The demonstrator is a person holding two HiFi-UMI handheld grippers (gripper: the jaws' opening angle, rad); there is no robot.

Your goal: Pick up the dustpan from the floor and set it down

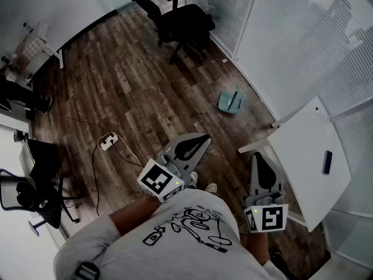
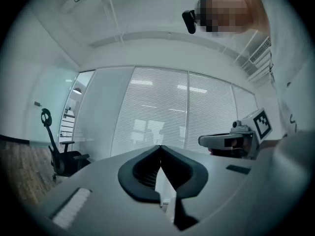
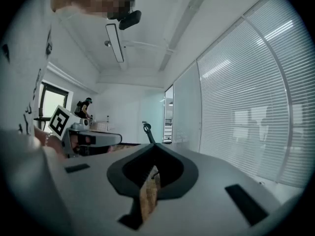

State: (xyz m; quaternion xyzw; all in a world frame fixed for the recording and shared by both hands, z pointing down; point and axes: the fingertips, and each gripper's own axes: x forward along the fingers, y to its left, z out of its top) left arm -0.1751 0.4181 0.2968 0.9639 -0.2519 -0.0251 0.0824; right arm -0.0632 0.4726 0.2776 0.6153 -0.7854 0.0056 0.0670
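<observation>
Well to the left of the white table [image 1: 309,156], a power strip [image 1: 108,140] with its cable lies on the wooden floor [image 1: 134,86]. Far beyond the table's far corner, and left of it, stands a black office chair [image 1: 180,19]. Closer to the table, on its left, the left gripper [image 1: 201,140] hangs over the floor, pointing level. Its jaws are pressed together tip to tip with nothing between them. Just beyond the table's far corner, the light blue dustpan [image 1: 232,101] lies on the floor close to the wall of blinds [image 1: 291,34]. It is well apart from both grippers and touched by neither. Just beside the table's left edge, the right gripper [image 1: 257,156] points almost level, its jaws likewise closed tight and empty. On the table top, toward its right side, a small dark thing [image 1: 327,162] lies flat.
</observation>
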